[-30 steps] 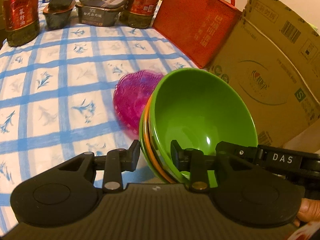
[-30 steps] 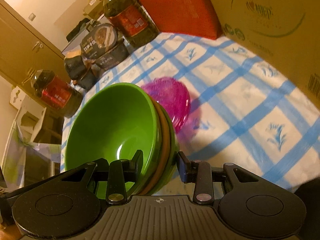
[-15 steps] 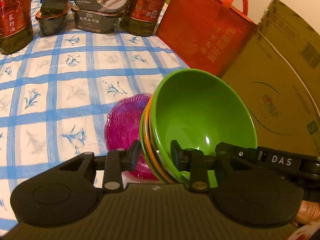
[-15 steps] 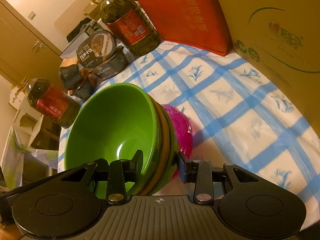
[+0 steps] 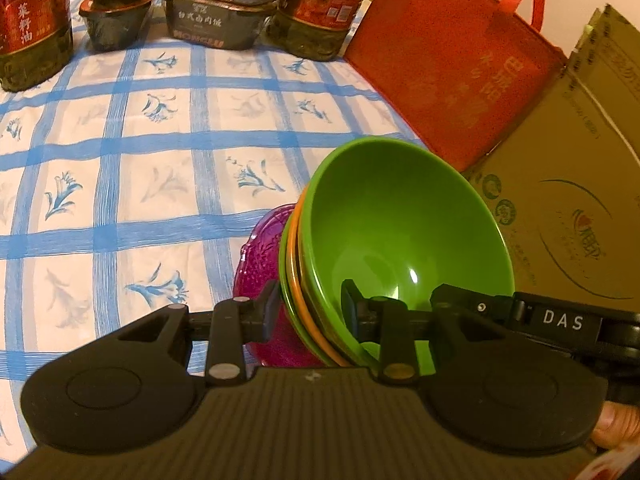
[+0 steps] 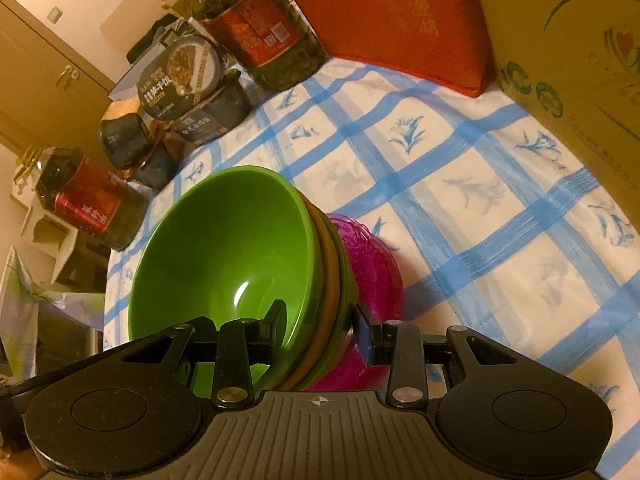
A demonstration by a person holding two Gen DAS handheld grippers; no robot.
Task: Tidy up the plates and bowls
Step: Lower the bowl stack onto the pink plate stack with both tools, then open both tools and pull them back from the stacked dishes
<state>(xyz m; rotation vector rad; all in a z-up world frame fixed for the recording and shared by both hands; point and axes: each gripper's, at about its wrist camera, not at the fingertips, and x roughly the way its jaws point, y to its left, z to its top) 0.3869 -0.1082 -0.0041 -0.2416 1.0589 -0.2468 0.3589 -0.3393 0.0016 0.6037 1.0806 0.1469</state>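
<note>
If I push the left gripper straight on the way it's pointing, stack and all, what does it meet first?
Most likely the pink glass bowl: it lies on the tablecloth just beyond the left gripper, which grips the stack of bowls. The stack's underside would probably touch it first, though the gap is unclear.

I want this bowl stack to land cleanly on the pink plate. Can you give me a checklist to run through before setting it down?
1. Left gripper clamped on the stack's rim, one finger inside the top green bowl, one outside: ok.
2. Right gripper clamped on the opposite rim: ok.
3. Bowls nested evenly, orange bowl sandwiched between green ones: ok.
4. Pink plate directly under the stack: ok in both wrist views, though the stack hides most of it.
5. Stack already touching the plate: cannot tell.
6. Blue-checked tablecloth free of other items beside the plate: ok.
</note>
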